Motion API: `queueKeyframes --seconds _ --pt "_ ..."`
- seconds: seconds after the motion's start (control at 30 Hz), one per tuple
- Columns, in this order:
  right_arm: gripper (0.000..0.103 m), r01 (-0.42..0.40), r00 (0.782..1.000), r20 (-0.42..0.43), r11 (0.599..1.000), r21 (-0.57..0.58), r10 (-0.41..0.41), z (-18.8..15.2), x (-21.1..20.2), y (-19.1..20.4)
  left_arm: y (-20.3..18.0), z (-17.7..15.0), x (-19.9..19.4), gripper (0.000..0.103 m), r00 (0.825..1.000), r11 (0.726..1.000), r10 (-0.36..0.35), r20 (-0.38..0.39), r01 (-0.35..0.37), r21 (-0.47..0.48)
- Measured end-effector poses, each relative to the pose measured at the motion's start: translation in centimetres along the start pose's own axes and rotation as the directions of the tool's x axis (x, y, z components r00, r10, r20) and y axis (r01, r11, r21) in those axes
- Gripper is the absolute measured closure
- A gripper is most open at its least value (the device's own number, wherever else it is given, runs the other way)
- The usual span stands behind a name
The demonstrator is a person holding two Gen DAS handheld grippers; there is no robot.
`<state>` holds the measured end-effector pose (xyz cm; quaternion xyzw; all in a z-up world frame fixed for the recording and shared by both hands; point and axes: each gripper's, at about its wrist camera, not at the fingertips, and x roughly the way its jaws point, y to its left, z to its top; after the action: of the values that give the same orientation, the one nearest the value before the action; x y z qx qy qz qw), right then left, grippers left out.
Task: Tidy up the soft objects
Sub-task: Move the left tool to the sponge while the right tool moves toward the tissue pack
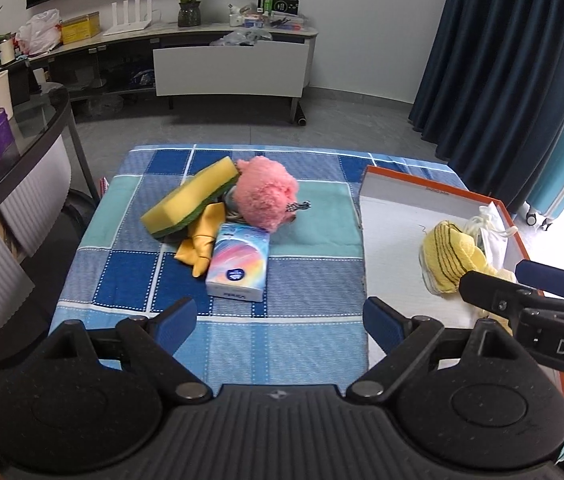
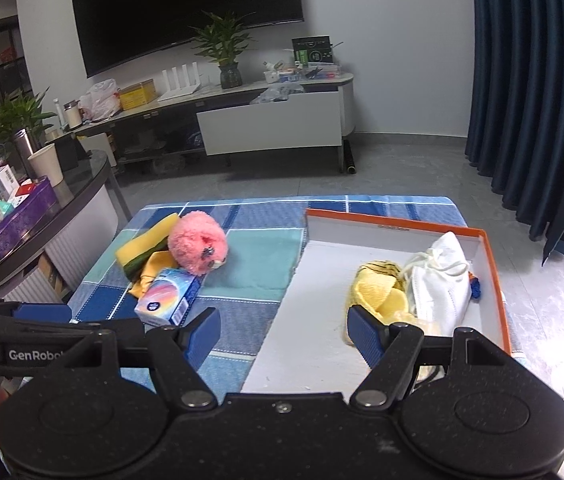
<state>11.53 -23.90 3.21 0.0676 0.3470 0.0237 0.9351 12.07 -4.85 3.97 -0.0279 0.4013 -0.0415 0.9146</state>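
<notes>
On the blue checked tablecloth [image 1: 301, 280] lie a yellow-green sponge [image 1: 190, 202], a pink plush toy [image 1: 266, 192], a yellow cloth [image 1: 202, 236] and a tissue pack [image 1: 238, 266]. The orange-rimmed white box [image 1: 393, 240] on the right holds a yellow striped knit item [image 1: 447, 256] and a white mask [image 2: 441, 280]. My left gripper [image 1: 280, 320] is open and empty, near the table's front edge, short of the tissue pack. My right gripper [image 2: 282, 332] is open and empty, over the box's near left edge; it also shows in the left wrist view [image 1: 497, 276].
A dark curved side table [image 2: 82, 184] with a purple tray [image 2: 22, 216] and a paper cup stands to the left. A TV console [image 1: 210, 52] with clutter stands behind. Blue curtains [image 1: 501, 60] hang at the right. Grey floor lies between.
</notes>
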Motion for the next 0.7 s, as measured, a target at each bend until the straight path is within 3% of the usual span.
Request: queueKeyframes --seconds 0.7 --pt "0.020 -0.041 0.998 -0.044 0.997 -0.059 0.039 0.0 1.9 4.0 5.6 -0.5 0.1 0.010 0.999 0.995 0.039 -0.007 -0.039 -0.094"
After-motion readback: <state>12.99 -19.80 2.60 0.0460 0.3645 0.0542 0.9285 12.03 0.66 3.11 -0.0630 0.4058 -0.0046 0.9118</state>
